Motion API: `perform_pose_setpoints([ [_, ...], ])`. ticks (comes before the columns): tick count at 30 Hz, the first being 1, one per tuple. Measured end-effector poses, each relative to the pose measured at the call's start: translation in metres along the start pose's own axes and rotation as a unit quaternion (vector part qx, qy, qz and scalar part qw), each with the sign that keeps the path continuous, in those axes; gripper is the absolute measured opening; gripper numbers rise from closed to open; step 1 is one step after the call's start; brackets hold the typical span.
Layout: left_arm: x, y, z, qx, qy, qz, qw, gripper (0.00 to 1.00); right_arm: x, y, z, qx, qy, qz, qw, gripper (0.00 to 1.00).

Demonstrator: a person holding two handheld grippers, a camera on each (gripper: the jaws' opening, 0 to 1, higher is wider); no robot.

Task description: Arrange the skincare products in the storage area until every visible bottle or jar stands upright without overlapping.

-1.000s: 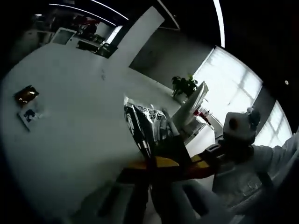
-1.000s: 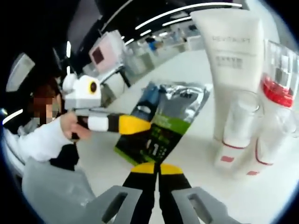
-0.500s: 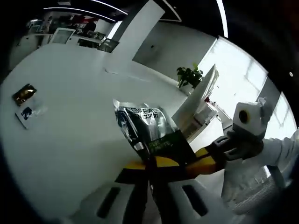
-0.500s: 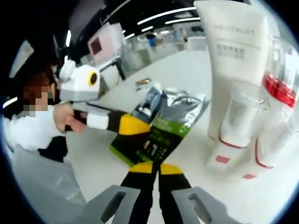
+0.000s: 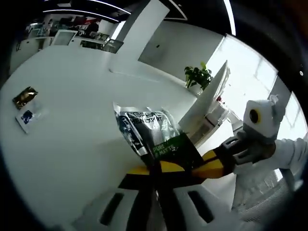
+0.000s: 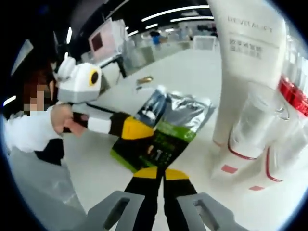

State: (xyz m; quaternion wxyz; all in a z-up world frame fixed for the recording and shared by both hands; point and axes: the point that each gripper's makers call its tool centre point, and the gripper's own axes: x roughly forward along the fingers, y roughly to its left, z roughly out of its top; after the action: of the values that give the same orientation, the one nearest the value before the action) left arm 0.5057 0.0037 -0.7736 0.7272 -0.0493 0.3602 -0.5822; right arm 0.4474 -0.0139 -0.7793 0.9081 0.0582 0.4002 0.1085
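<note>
A silver and green sachet (image 5: 149, 132) is held above the white table (image 5: 72, 144) by both grippers. In the left gripper view my left gripper (image 5: 155, 168) is shut on the sachet's lower edge, and the right gripper (image 5: 211, 166) reaches in from the right, touching the same pack. In the right gripper view my right gripper (image 6: 159, 171) is shut on the sachet (image 6: 173, 127); the left gripper (image 6: 137, 130) pinches its left side. A tall white tube (image 6: 245, 62) stands upright at the right, with two clear red-trimmed bottles (image 6: 250, 142) (image 6: 286, 149) in front of it and a red-banded jar (image 6: 293, 94) behind.
Two small flat packets (image 5: 26, 96) (image 5: 26, 117) lie on the table far to the left. The white tube (image 5: 207, 103) rises just behind the sachet. A potted plant (image 5: 197, 77) stands at the far edge. A person in white sleeves (image 6: 29, 132) holds the grippers.
The sachet has turned more face-on to the left gripper view. The right gripper view has drawn nearer to the tube and bottles. Both grippers have stayed shut on the sachet.
</note>
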Motion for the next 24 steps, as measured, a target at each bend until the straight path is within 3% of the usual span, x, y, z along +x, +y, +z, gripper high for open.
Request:
perform_pose_setpoints([
  [24, 0.011, 0.005, -0.002, -0.001, 0.001, 0.001, 1.0000, 0.02, 0.006, -0.014, -0.004, -0.050, 0.011, -0.033, 0.9982, 0.00],
])
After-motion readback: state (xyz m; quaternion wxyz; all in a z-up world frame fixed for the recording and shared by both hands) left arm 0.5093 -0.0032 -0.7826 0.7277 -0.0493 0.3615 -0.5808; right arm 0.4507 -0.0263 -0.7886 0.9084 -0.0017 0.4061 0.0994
